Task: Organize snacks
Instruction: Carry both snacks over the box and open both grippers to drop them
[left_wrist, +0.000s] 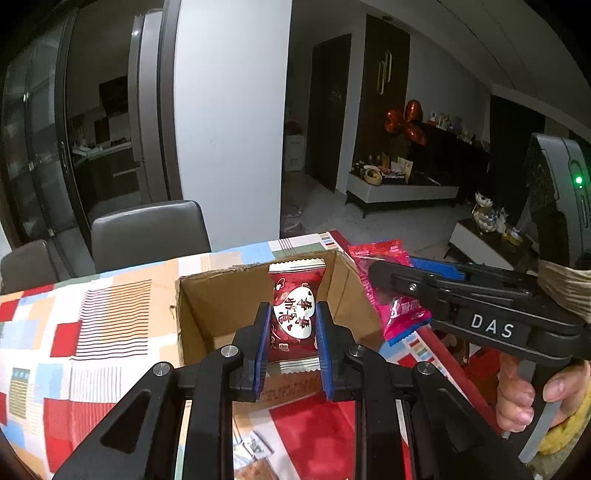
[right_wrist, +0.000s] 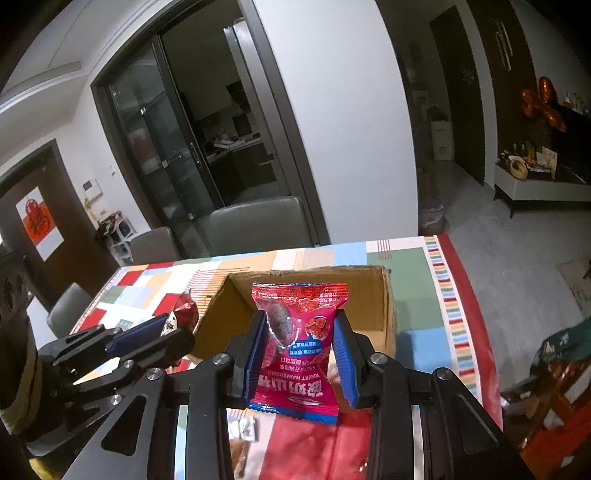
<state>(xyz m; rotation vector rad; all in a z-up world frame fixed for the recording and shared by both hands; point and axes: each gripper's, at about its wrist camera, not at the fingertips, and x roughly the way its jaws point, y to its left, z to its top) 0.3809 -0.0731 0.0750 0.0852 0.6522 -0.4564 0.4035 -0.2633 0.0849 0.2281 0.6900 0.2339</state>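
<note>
Tongs (right_wrist: 301, 354) hide pink packet's (right_wrist: 295, 354) edges (box (right_wrist: 373, 295) behind).

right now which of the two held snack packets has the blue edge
The pink yogurt hawthorn packet in the right gripper; the dark red packet in the left gripper has white ends.

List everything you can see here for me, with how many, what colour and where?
dark red snack packet: one, red with a white heart, clamped in the left claw above the box
pink snack packet: one, pink with blue edge, clamped in the right claw
cardboard box: one, brown, open, on the table
tablecloth: one, multicoloured patchwork, covering the table
chairs: at least two, grey, behind the table
balloons: a cluster, red, far right of room
hand: one, gripping the right claw's handle
</note>
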